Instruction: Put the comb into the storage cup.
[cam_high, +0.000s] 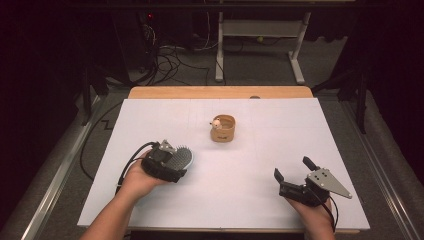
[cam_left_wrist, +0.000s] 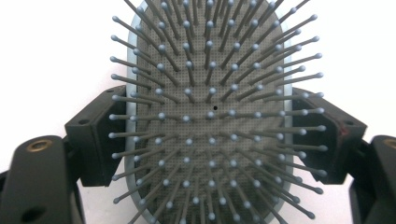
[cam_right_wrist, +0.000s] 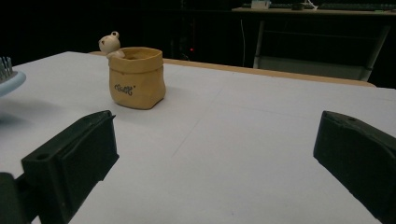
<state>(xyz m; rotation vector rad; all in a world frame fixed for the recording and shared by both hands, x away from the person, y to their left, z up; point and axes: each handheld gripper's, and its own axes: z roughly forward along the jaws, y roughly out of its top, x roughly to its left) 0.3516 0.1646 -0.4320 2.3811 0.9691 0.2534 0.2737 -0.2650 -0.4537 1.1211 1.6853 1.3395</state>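
Hairbrush (cam_left_wrist: 205, 116), bristles toward my camera, sits clamped by its edges in my left gripper (cam_high: 167, 165) at about eight o'clock on the white table (cam_high: 250, 200), the tan pot (cam_high: 223, 129) stands near twelve, and my right gripper (cam_high: 295, 172) rests empty, jaws wide, at four.

Left gripper view: a hairbrush (cam_left_wrist: 205, 116) is sitting bristles-up toward the camera, with a grey pad, a pale blue rim, and grey pins with little blue ball tips fanning out everywhere. The left gripper (cam_left_wrist: 208, 135) is clamping it, its two black jaws pressing against the brush's left and right edges. A white table (cam_left_wrist: 42, 56) is showing behind it.
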